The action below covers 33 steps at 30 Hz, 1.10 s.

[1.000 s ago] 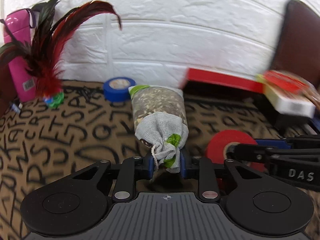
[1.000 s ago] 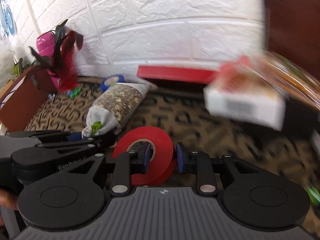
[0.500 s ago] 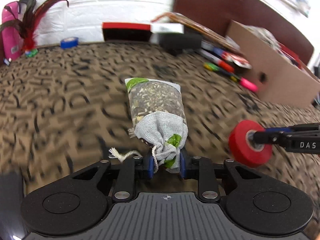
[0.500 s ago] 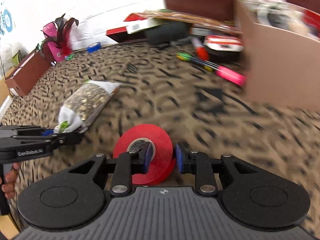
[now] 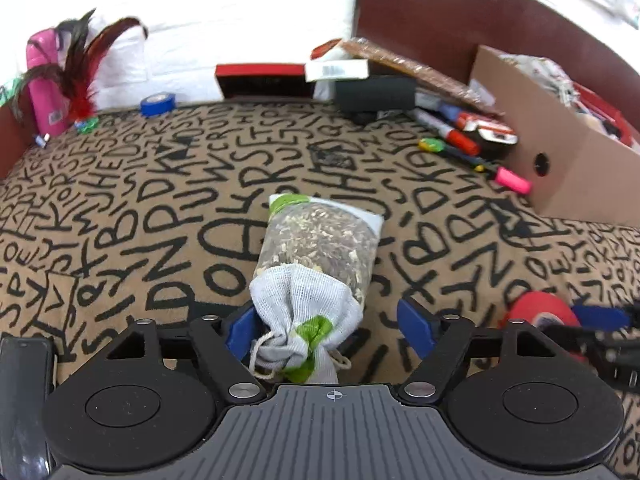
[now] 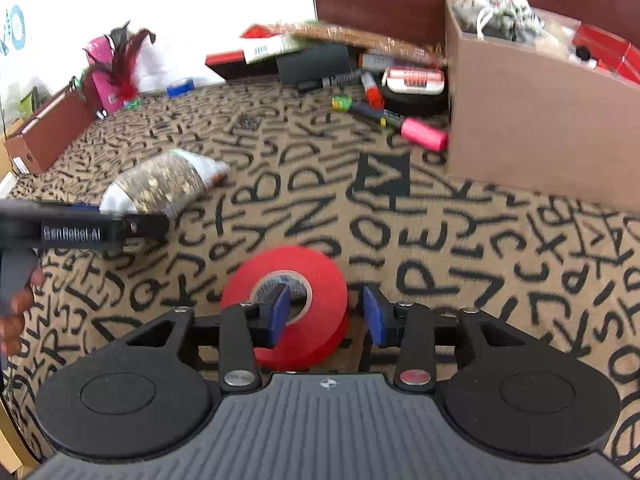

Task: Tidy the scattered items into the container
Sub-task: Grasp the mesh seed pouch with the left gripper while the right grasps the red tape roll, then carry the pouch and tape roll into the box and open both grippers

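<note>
My left gripper (image 5: 328,330) is open, its blue pads spread on either side of the cloth-topped grain pouch (image 5: 316,264), which lies on the lettered cloth. The pouch also shows in the right wrist view (image 6: 160,186). My right gripper (image 6: 326,314) is open around the rim of the red tape roll (image 6: 316,280), one pad inside the core, the other outside; the roll rests on the cloth. The roll shows at the right in the left wrist view (image 5: 538,310). The cardboard box (image 6: 536,116), holding several items, stands at the far right.
Markers (image 6: 420,132) and a red-white case (image 6: 414,80) lie beside the box. A blue tape roll (image 5: 158,104), pink bottle (image 5: 42,80) with feathers (image 5: 82,76), and a red-black box (image 5: 260,80) line the back wall. A brown box (image 6: 48,132) sits far left.
Both grippers have opened. The pouch and the red roll, held half a second ago, now lie released on the cloth, well back from the wall.
</note>
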Each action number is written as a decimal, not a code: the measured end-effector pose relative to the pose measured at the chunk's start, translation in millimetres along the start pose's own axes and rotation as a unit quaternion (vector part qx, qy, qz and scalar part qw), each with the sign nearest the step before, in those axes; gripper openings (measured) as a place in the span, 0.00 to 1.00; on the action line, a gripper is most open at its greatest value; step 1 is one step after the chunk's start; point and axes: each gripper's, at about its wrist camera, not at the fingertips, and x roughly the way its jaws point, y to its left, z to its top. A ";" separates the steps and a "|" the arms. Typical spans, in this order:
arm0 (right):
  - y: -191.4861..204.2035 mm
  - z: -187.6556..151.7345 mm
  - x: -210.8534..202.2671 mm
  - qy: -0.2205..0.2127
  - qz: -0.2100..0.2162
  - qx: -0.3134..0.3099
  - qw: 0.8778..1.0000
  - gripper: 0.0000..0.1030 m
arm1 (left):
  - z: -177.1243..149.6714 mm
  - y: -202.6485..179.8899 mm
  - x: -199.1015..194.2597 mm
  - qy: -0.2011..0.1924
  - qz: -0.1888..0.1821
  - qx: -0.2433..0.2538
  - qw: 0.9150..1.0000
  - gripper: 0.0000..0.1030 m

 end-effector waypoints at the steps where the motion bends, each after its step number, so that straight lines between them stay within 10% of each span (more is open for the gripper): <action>1: -1.2 -1.4 0.1 -0.005 0.001 0.001 1.000 0.49 | 0.1 1.5 0.4 0.005 0.000 -0.005 1.000 0.86; 14: -0.6 -2.8 4.2 -0.006 -0.008 -0.008 1.000 0.69 | 12.5 1.0 0.4 0.001 0.002 0.034 0.999 0.90; 18: 0.0 -3.2 1.1 -0.004 -0.007 -0.016 1.000 0.64 | 12.1 -0.1 31.3 0.041 0.007 0.049 0.998 0.89; 23: 0.4 -1.6 6.0 -0.002 -0.011 -0.025 1.000 0.61 | 13.0 -9.2 29.1 0.032 0.010 0.070 0.997 0.64; 26: 6.0 -2.2 6.9 -0.008 0.003 -0.036 0.999 0.33 | 12.0 -10.9 30.5 0.030 0.008 0.077 0.997 0.68; 29: 9.0 -5.6 6.1 -0.015 -0.002 -0.047 0.999 0.33 | 11.2 -14.8 36.5 0.025 0.009 0.082 0.996 0.78; 33: 4.3 -4.8 4.6 -0.016 0.007 -0.031 0.999 0.31 | 13.8 -24.8 31.7 0.022 0.009 0.091 0.996 0.50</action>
